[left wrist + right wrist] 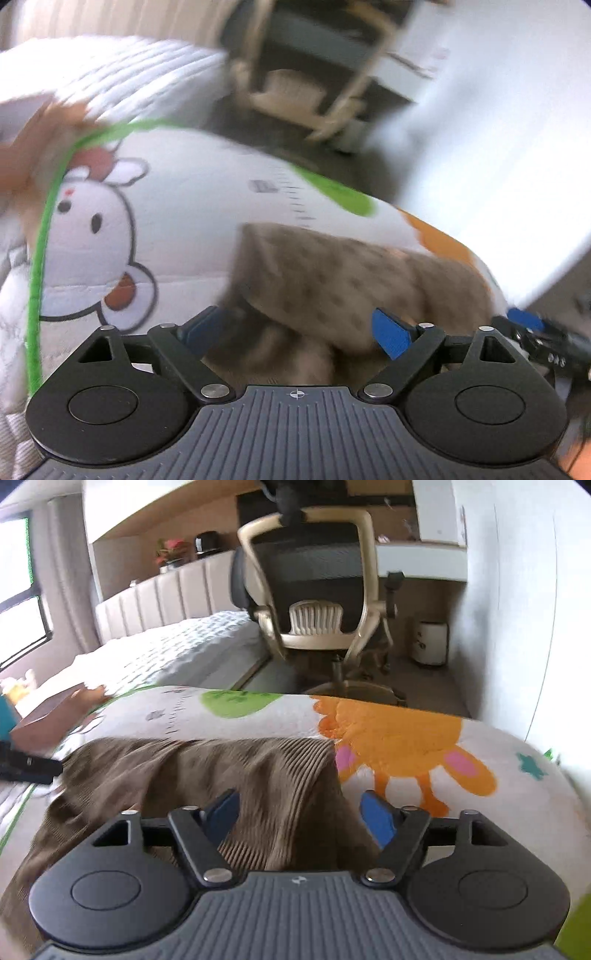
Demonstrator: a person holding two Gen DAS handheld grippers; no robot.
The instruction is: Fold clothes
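A brown ribbed garment [229,768] lies bunched on a white quilted mat [406,734] printed with cartoon animals. My right gripper [299,818] is open, its blue pads [376,821] straddling the garment's near right edge. In the blurred left wrist view the same brown garment [340,284] sits between the spread fingers of my open left gripper [299,330], a fold rising above the pads [391,334]. The right gripper [535,332] shows at that view's right edge. The left gripper [29,764] shows as a dark shape at the left of the right wrist view.
An office chair [317,590] stands just past the mat's far edge, beside a white-quilted bed [177,650]. A brown box [48,720] sits at the mat's left. A white wall [517,609] runs along the right, with a small white bin [430,642] near it.
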